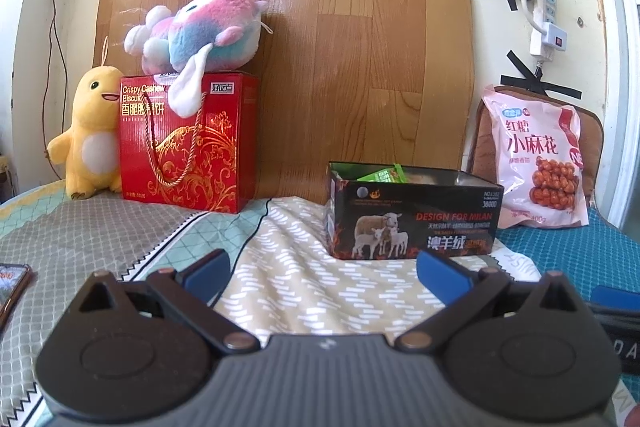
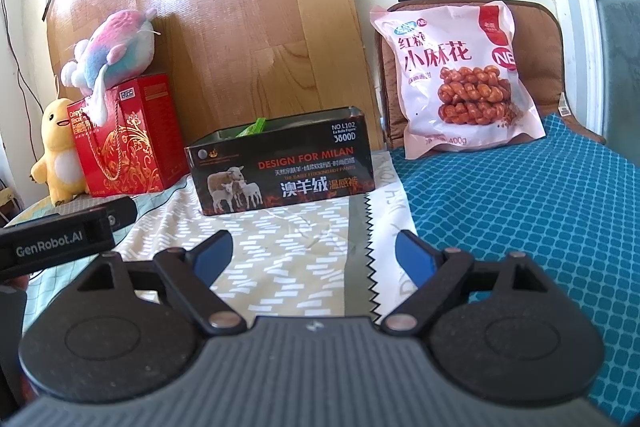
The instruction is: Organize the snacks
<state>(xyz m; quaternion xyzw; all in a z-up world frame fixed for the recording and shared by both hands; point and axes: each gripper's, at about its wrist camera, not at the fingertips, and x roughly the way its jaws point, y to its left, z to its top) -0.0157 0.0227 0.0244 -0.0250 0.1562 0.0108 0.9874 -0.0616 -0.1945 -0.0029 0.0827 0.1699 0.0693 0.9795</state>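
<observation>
A black open box printed with sheep stands on the bed, with green snack packets inside; it also shows in the right wrist view. A pink bag of fried dough twists leans on a brown cushion at the right; the right wrist view shows it too. A red biscuit gift box stands at the left. My left gripper is open and empty, short of the black box. My right gripper is open and empty, also short of the box.
A pastel plush lies on the red box, a yellow plush beside it. A wood-pattern board leans on the wall. A power strip hangs at the right. A phone lies at the left. The left gripper's body shows at the right view's left.
</observation>
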